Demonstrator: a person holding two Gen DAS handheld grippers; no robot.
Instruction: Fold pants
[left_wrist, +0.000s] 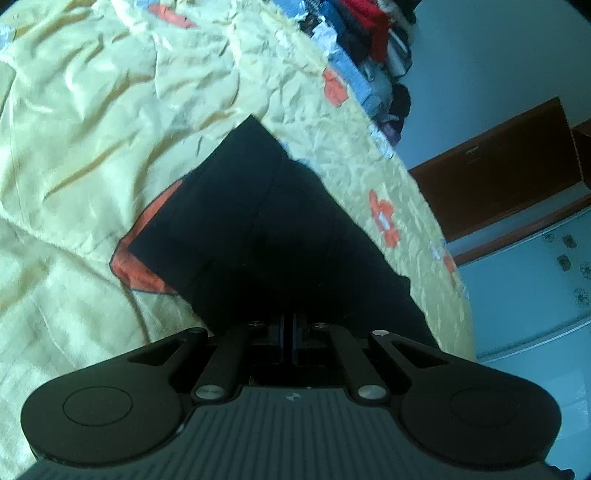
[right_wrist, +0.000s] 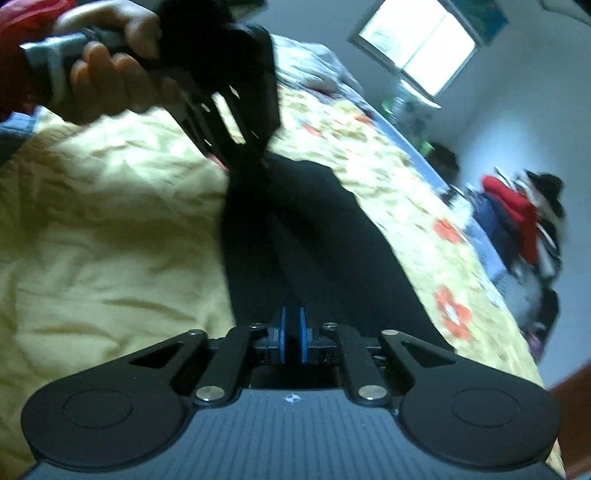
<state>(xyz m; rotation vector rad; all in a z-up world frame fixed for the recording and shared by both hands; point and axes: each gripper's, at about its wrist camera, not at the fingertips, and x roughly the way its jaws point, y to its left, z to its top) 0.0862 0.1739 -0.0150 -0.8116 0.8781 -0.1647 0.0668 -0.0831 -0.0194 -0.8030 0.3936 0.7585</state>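
Note:
The black pants lie stretched over a yellow bedspread with orange flowers. In the left wrist view their dark cloth runs right down into my left gripper, which is shut on it. In the right wrist view the pants form a long strip from my right gripper up to the left gripper. The right gripper's blue pads are pinched on the dark fabric. A person's hand grips the left gripper's handle at the upper left, lifting that end of the pants.
A pile of mixed clothes sits at the far end of the bed, also visible as red and dark clothes. The bed edge drops to the right. Brown wooden furniture stands beyond it. A bright window is in the wall.

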